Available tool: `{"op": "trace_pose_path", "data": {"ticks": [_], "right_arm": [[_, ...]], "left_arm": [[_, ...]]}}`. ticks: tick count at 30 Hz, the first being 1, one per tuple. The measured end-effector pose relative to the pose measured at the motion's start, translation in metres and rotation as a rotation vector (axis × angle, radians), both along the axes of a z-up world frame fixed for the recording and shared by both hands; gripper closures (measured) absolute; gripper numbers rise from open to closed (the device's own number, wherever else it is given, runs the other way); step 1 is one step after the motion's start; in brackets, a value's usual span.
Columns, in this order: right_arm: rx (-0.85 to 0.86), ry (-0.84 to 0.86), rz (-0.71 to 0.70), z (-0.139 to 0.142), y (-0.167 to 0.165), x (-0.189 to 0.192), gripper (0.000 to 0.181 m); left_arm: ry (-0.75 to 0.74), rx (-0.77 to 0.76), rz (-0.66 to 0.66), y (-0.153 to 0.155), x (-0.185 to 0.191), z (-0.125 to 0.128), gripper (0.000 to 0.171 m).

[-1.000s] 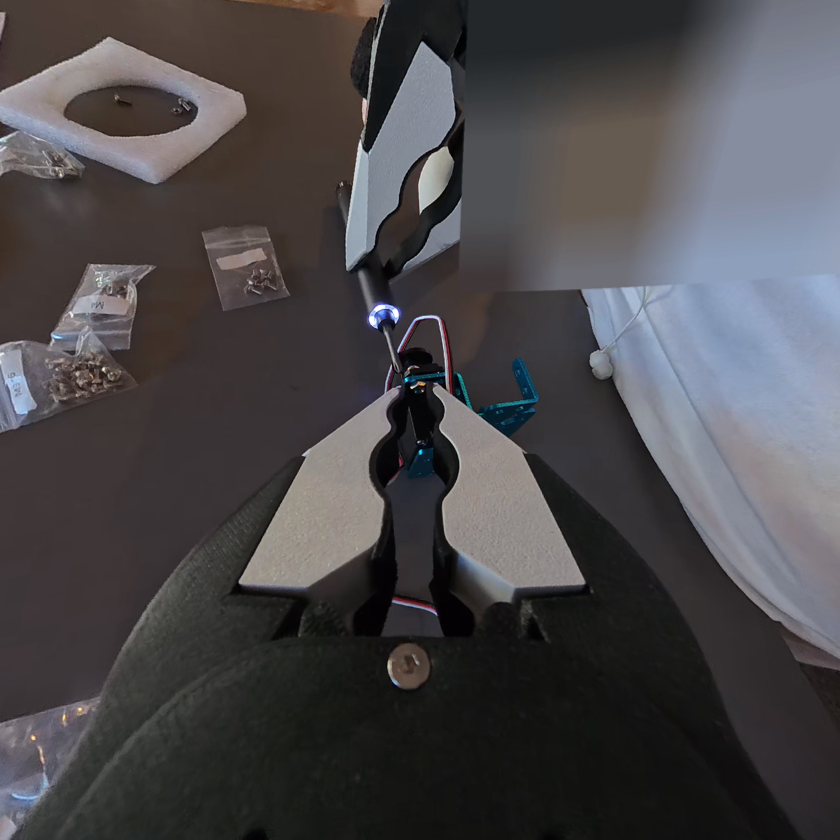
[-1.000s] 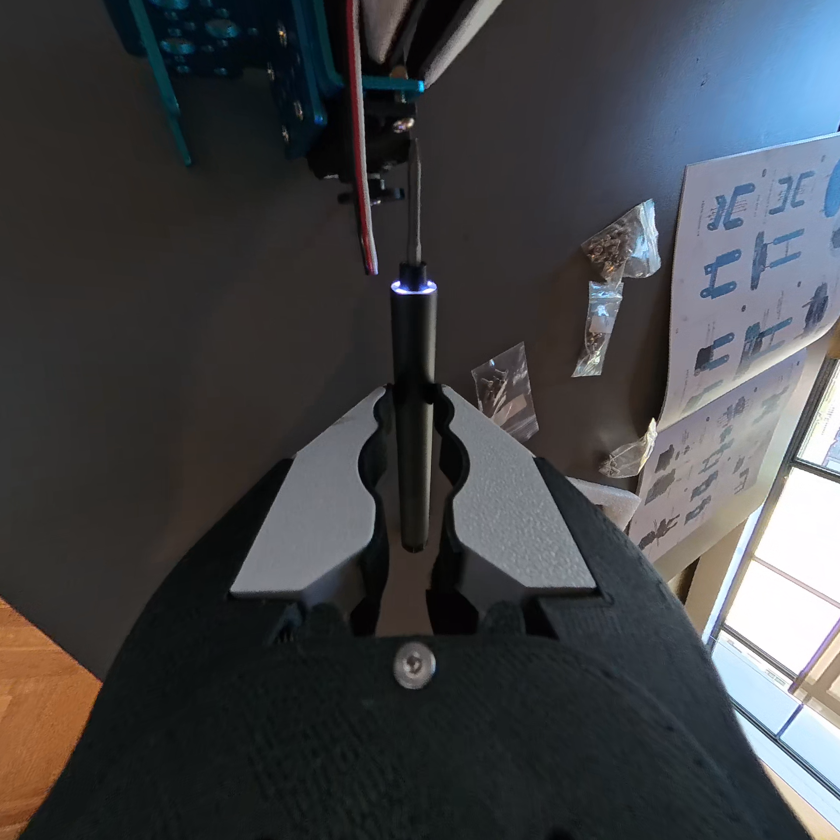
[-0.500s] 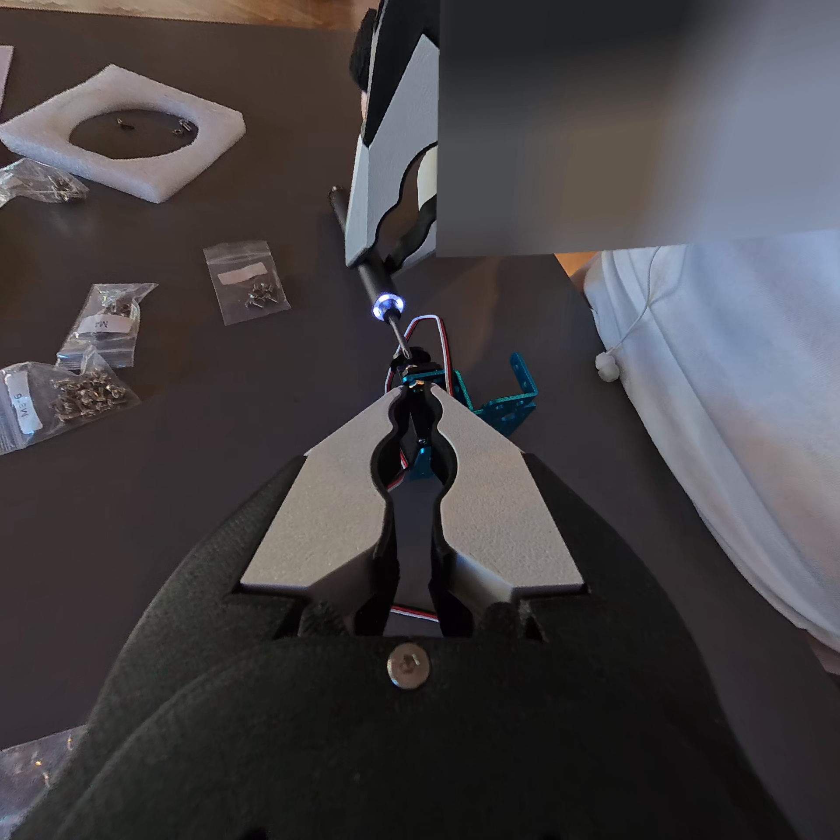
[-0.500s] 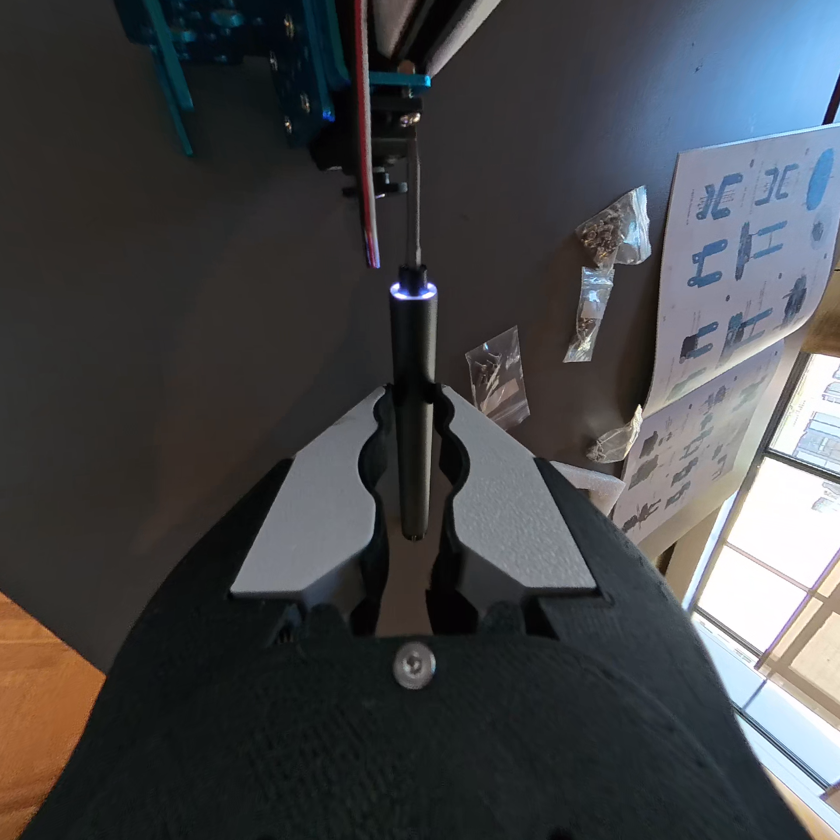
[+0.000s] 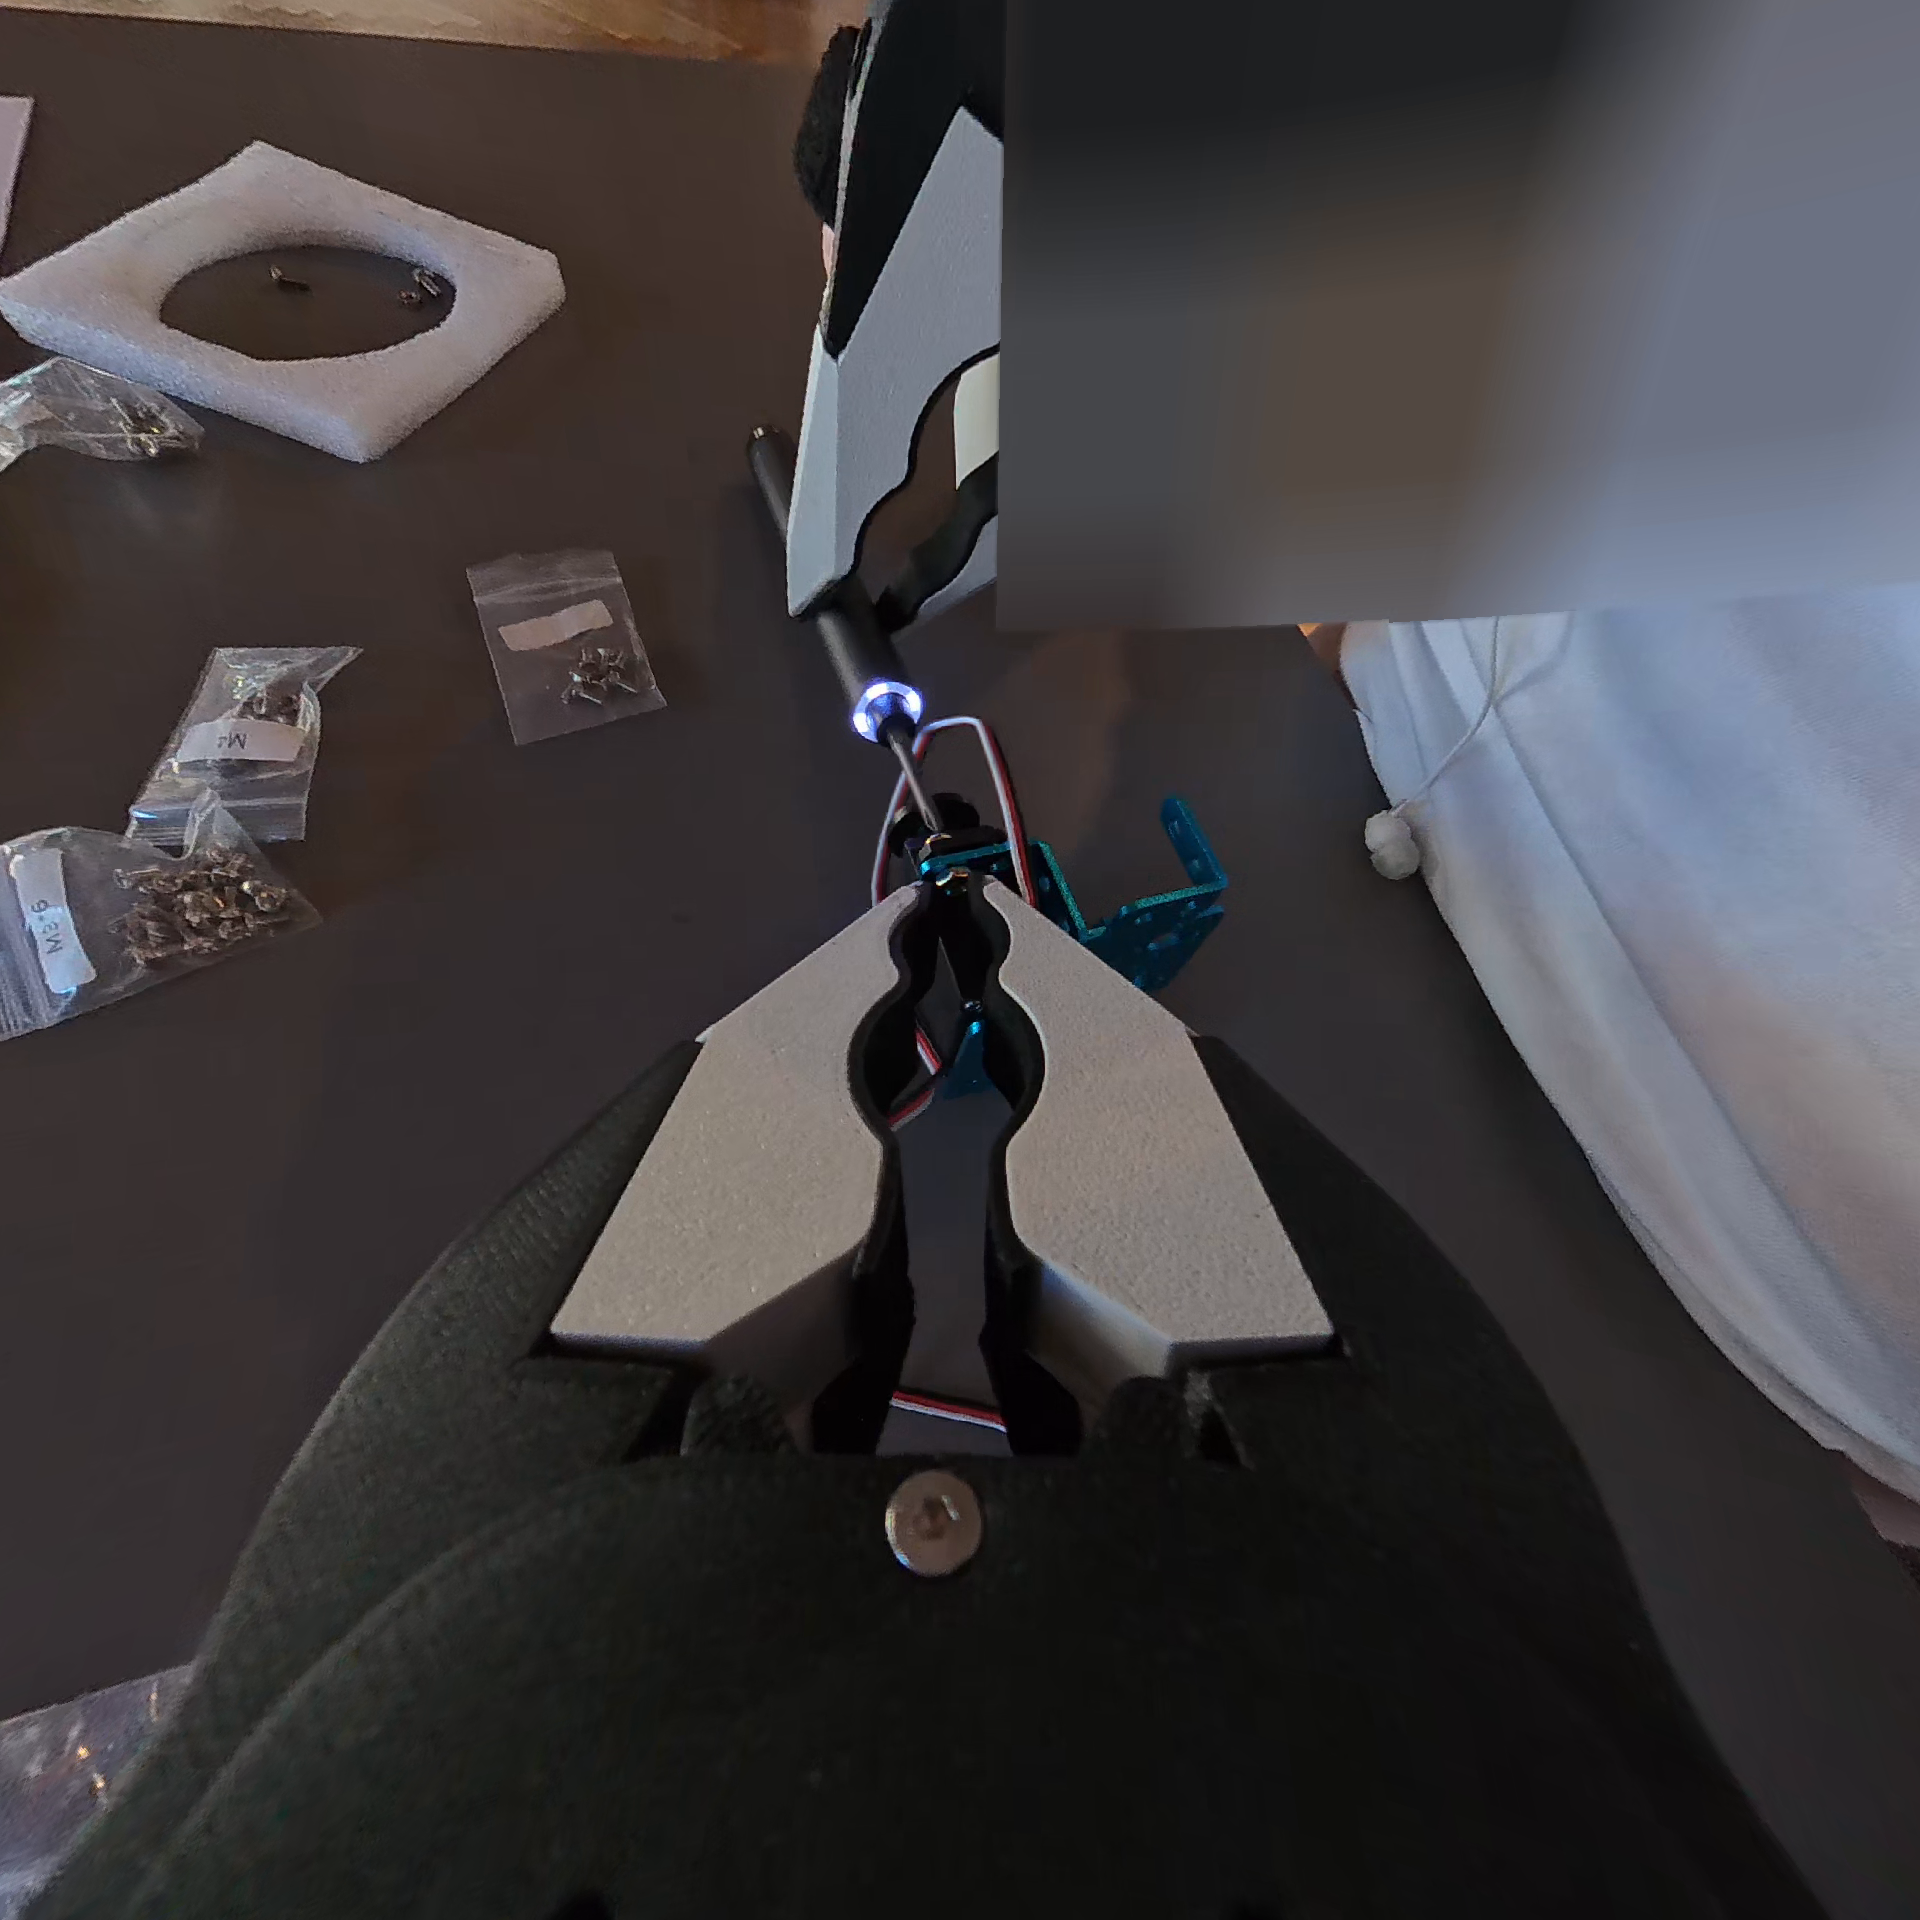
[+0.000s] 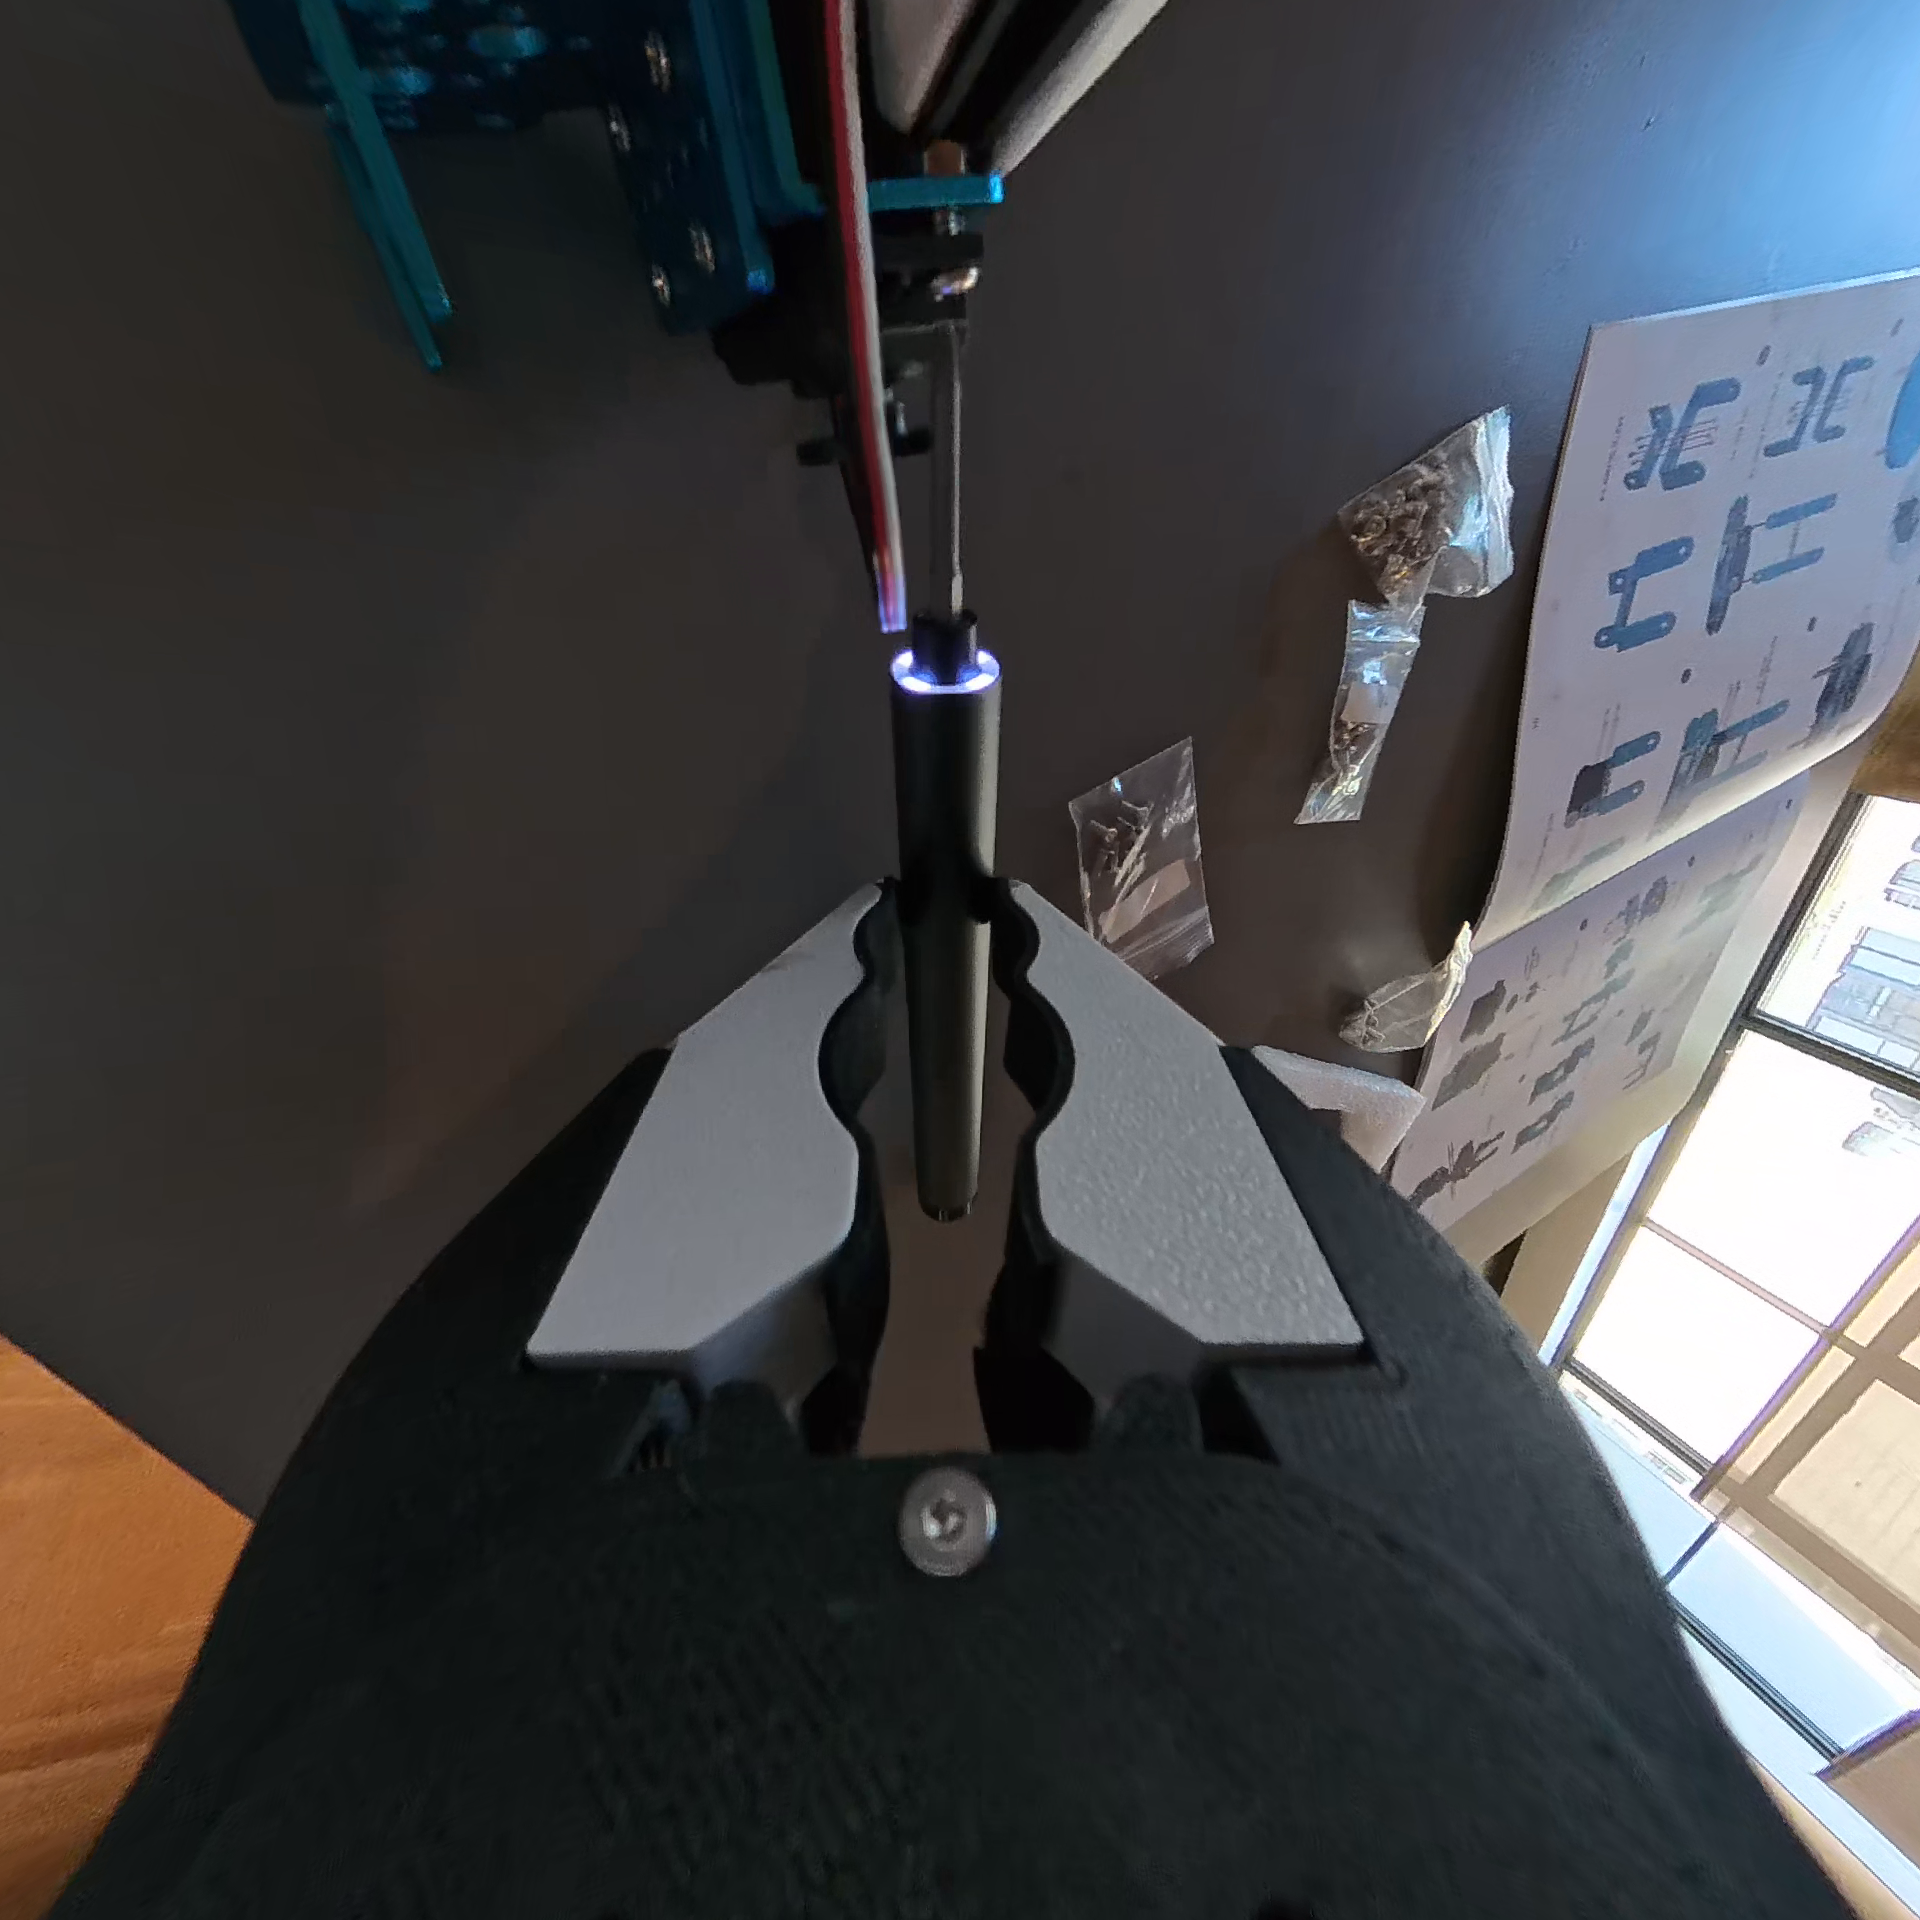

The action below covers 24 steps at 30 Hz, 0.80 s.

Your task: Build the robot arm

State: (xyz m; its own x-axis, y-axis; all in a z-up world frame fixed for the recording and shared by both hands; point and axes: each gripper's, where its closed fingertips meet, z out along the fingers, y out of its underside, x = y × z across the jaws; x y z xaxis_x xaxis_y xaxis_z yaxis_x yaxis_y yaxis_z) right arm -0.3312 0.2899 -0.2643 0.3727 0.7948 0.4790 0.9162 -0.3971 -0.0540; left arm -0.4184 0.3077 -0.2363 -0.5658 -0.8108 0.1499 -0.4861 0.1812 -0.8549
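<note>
Two grippers meet over a dark table, each pinching something. The left gripper has its fingers pressed onto a small assembly of a black servo and blue metal bracket, held right at its fingertips; a red, white and black wire loops up just beyond the tips and also runs back between the fingers. The right gripper is clamped on a slim black electric screwdriver, whose barrel lies along the gap between its fingers and sticks out ahead of them. A lit ring glows at the front of the barrel, and the thin bit reaches straight ahead to a screw on the servo, touching it as far as can be seen.

To the left of the left gripper lie several clear bags of screws, and farther ahead on that side a white foam frame with a round cut-out. To its right hangs white cloth. On the right of the right gripper more screw bags lie beside a printed instruction sheet, with a window past it.
</note>
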Motion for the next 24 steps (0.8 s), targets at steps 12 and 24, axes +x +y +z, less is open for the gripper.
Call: {"op": "trace_pose_path", "data": {"ticks": [12,24], "right_arm": [[0.001,-0.023,-0.002,0.0007,0.0032,0.0031,0.164],[0.004,-0.063,0.054,0.001,0.0062,0.0025,0.164]], "left_arm": [[0.011,0.008,0.003,-0.0016,-0.0009,-0.0001,0.168],[0.103,0.013,0.177,0.0002,0.0006,-0.0037,0.164]]}}
